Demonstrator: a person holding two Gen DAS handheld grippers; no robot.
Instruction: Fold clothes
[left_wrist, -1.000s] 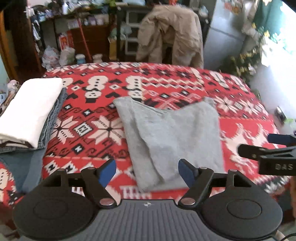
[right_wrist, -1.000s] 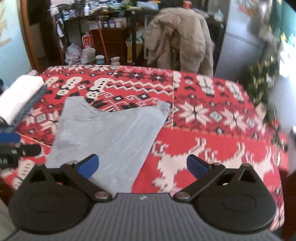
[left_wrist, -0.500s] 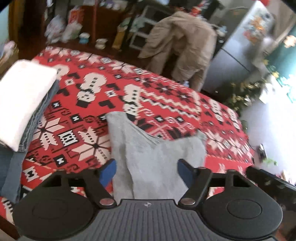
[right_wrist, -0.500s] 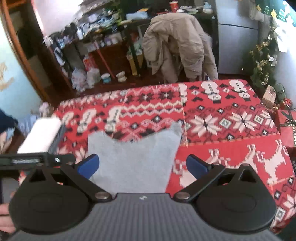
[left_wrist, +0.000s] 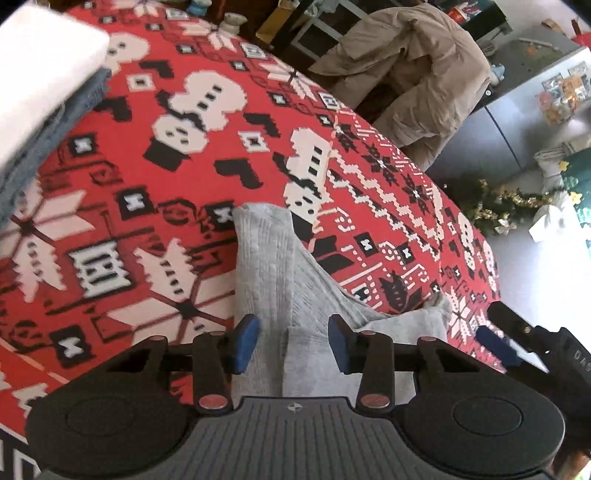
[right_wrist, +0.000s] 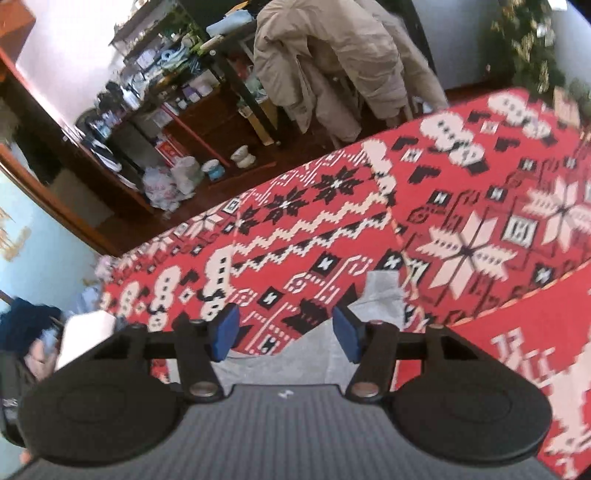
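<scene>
I see the grey garment (left_wrist: 295, 295) lying partly folded on the red patterned blanket (left_wrist: 147, 221) that covers the bed, with a stack of folded clothes (left_wrist: 40, 85), white on top of blue-grey, at the blanket's far left. My left hand-held gripper (left_wrist: 291, 341) has just been closing and its blue pads now stand partly apart astride a raised fold of the garment, not visibly pressing it. My right hand-held gripper (right_wrist: 286, 338) has also just been closing, jaws parted over the garment's near edge, one grey corner (right_wrist: 382, 295) just beyond its right pad, nothing pinched.
</scene>
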